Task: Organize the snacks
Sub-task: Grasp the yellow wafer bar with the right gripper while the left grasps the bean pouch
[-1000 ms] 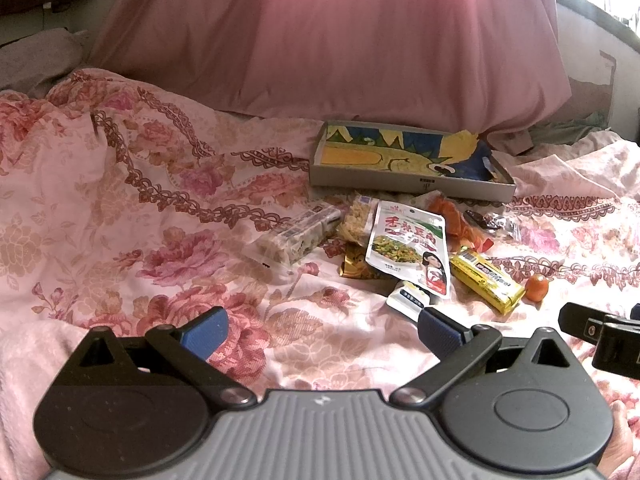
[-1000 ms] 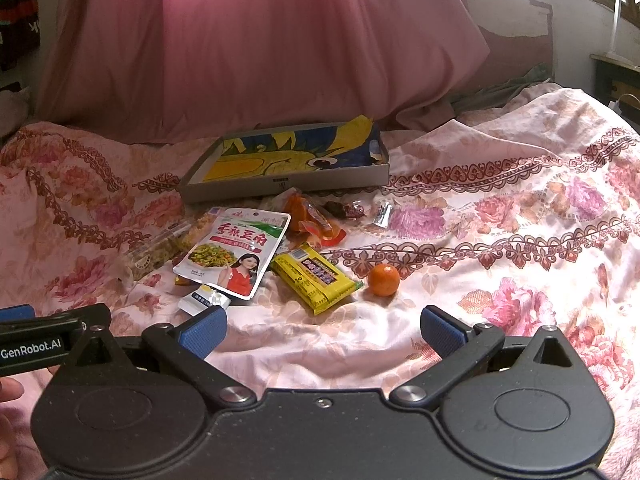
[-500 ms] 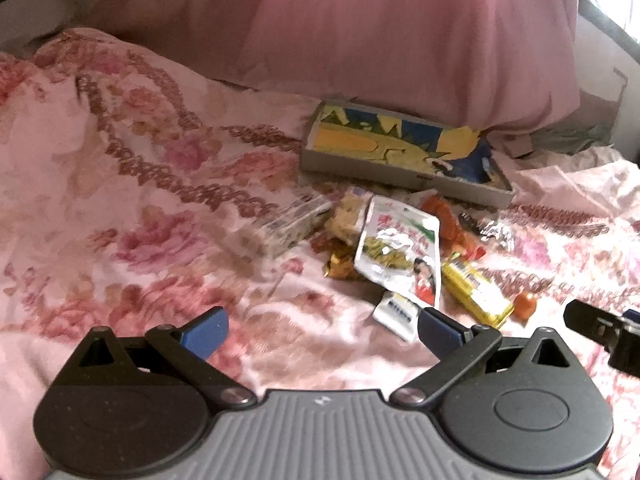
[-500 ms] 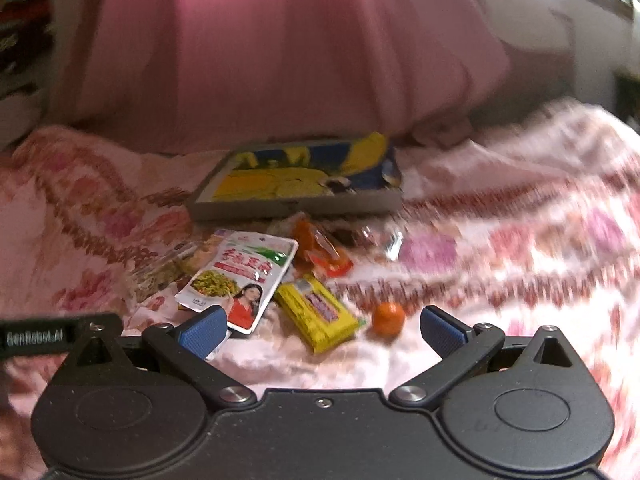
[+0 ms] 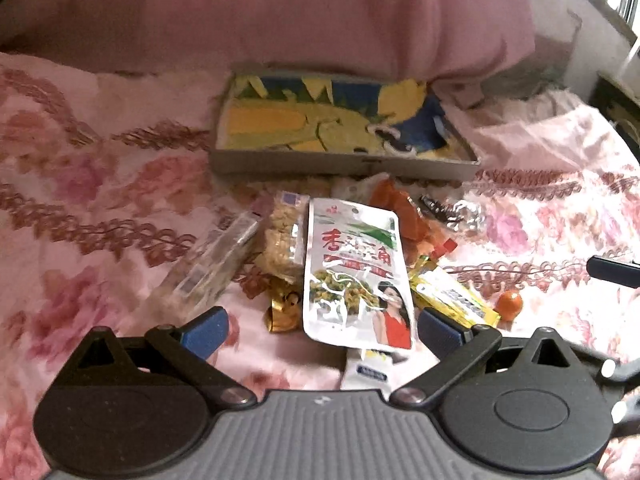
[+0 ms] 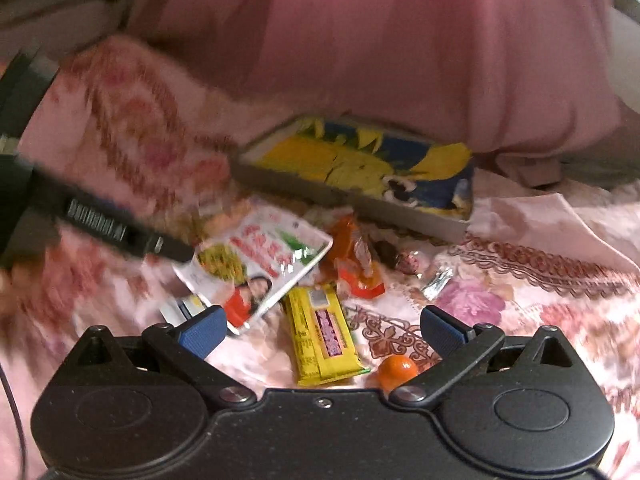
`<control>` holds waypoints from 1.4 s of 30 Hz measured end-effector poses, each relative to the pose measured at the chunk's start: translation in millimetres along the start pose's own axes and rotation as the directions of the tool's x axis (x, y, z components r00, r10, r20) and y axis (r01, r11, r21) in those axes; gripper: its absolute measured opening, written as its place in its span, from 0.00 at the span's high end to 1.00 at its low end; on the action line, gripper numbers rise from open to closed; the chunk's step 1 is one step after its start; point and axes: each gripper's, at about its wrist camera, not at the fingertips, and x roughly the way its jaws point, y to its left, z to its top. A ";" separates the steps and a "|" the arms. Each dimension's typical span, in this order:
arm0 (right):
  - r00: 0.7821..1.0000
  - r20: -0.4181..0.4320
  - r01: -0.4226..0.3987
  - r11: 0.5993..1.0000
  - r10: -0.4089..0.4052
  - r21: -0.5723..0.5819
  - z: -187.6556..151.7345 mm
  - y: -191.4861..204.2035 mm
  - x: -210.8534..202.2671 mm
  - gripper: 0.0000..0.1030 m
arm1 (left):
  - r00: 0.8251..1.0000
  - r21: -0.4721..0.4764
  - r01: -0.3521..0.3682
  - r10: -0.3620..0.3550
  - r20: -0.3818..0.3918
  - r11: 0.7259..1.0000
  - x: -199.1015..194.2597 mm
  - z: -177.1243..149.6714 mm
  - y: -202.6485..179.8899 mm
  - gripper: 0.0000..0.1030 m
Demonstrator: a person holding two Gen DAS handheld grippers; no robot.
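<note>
Several snacks lie in a pile on the floral bedspread in front of a shallow box (image 5: 344, 136) with a yellow and blue picture; it also shows in the right wrist view (image 6: 360, 172). A white pouch with a woman's picture (image 5: 354, 272) lies in the middle, also in the right wrist view (image 6: 256, 264). Beside it are a yellow bar (image 6: 322, 340), an orange ball (image 6: 398, 370), an orange wrapper (image 6: 354, 260), a clear pack (image 5: 216, 264) and a gold candy (image 5: 282, 310). My left gripper (image 5: 320, 328) is open just above the pouch. My right gripper (image 6: 320, 328) is open over the yellow bar.
A pink curtain (image 5: 320, 12) hangs behind the box. A small white packet (image 5: 370, 372) lies under the pouch's near end. Foil-wrapped candies (image 6: 436, 280) lie right of the orange wrapper. The left gripper's finger (image 6: 120, 232) reaches into the right wrist view from the left.
Both grippers have moved forward and down toward the snack pile, which now looks much closer. Both stay open. The snacks have not moved.
</note>
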 end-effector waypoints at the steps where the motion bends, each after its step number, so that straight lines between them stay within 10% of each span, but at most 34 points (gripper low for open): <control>1: 1.000 -0.020 0.001 1.000 -0.001 -0.024 0.0 1.4 9.1 0.01 | 1.000 -0.004 0.001 -0.001 -0.018 1.000 10.8 5.8 2.9 0.00; 19: 0.969 -0.229 -0.082 0.996 0.090 0.041 -12.7 -14.9 97.2 0.17 | 0.951 -0.334 0.234 -0.285 -0.115 0.913 76.9 3.2 53.6 0.05; 30: 0.964 -0.242 -0.089 0.993 0.106 0.082 -12.7 -18.3 101.4 0.46 | 0.921 -0.353 0.331 -0.381 -0.081 0.875 65.9 1.2 54.5 0.35; 42: 0.967 -0.223 -0.094 0.986 0.123 0.136 -9.8 -20.0 97.7 0.47 | 0.879 -0.316 0.462 -0.474 0.040 0.829 47.2 14.6 40.1 0.43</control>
